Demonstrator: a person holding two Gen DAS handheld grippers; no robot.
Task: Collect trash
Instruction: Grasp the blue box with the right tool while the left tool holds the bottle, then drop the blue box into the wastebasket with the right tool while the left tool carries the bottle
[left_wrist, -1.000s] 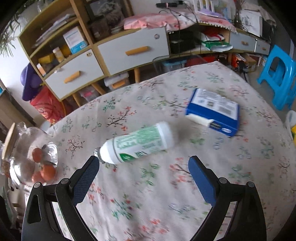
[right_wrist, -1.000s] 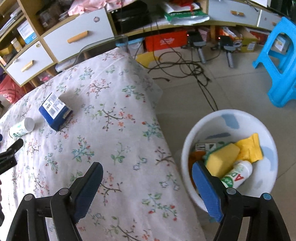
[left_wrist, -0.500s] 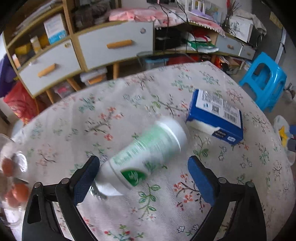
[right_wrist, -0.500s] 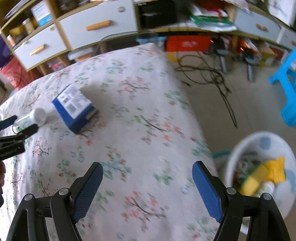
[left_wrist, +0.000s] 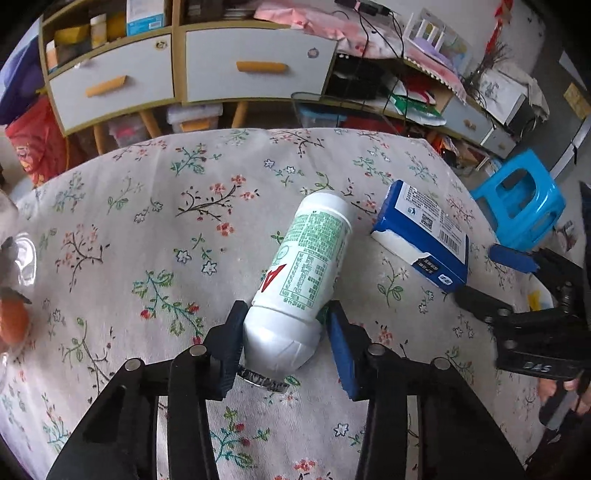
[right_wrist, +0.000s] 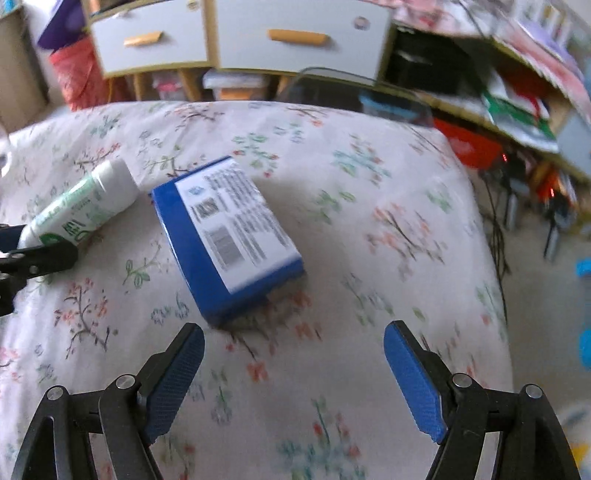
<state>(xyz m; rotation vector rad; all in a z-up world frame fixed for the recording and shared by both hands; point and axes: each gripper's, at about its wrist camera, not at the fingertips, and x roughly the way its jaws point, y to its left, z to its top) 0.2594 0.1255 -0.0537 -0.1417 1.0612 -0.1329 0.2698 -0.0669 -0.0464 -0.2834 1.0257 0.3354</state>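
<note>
Since the earlier frames the left gripper (left_wrist: 284, 343) has dropped over the white bottle (left_wrist: 299, 284) and its jaws have just been closing; they now sit against both sides of the bottle's neck end, pinching it, with the foil cap toward six o'clock. That bottle lies on the flowered tablecloth (left_wrist: 155, 236), its base pointing to one o'clock, just beside the blue box (left_wrist: 424, 236) at three o'clock. Meanwhile the right gripper (right_wrist: 293, 373) has swung from the white bin to the table; its jaws are spread wide with nothing between them, the blue box (right_wrist: 229, 236) lying near at eleven o'clock.
</note>
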